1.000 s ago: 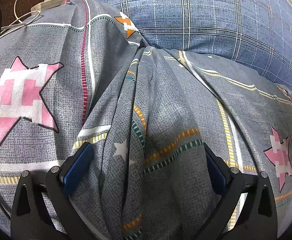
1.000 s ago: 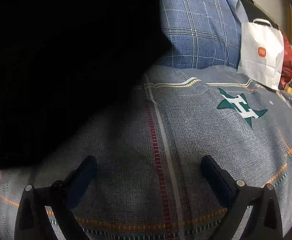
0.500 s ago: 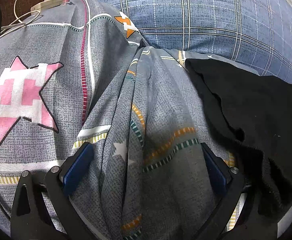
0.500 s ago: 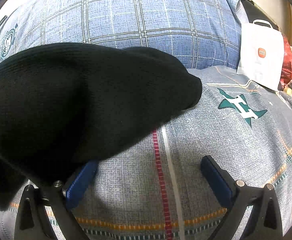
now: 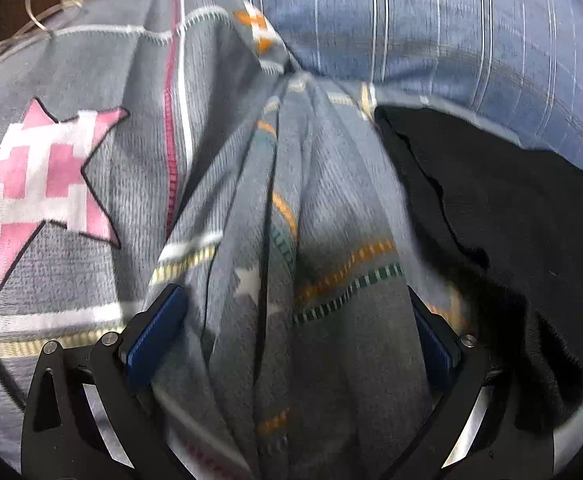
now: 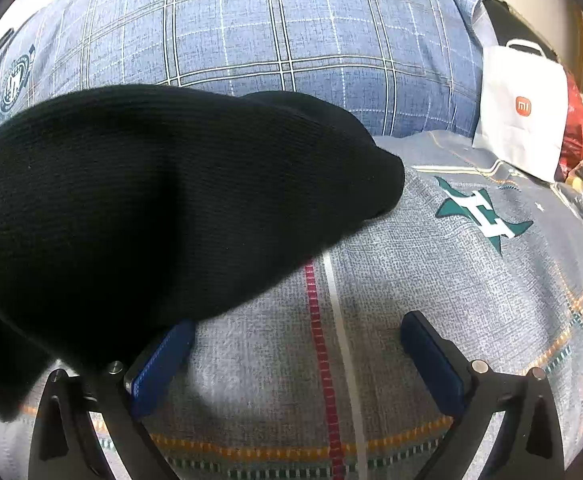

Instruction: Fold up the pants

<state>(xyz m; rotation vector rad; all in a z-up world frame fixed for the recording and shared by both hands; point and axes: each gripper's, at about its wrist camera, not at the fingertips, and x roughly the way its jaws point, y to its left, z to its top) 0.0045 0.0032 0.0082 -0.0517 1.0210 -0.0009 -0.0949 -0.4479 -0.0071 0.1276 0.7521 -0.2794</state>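
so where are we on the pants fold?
Barely started. Done: the black pants lie in a loose heap on the grey patterned bedcover, with no neat fold visible. In hand: nothing. The left gripper and the right gripper are both open, and the pants drape over the right one's left finger. Left: spread them flat and make every fold.

We can read one brand mark for certain: a small orange square logo with white "mi" lettering on the white paper carrier bag with handles in the right wrist view. On the grey printed bedspread we make out a green-and-white star motif shaped around a letter "H". The round dark-blue crest on the blue plaid fabric at the far left carries ring lettering too small for us to read, and the left wrist view shows no legible text.
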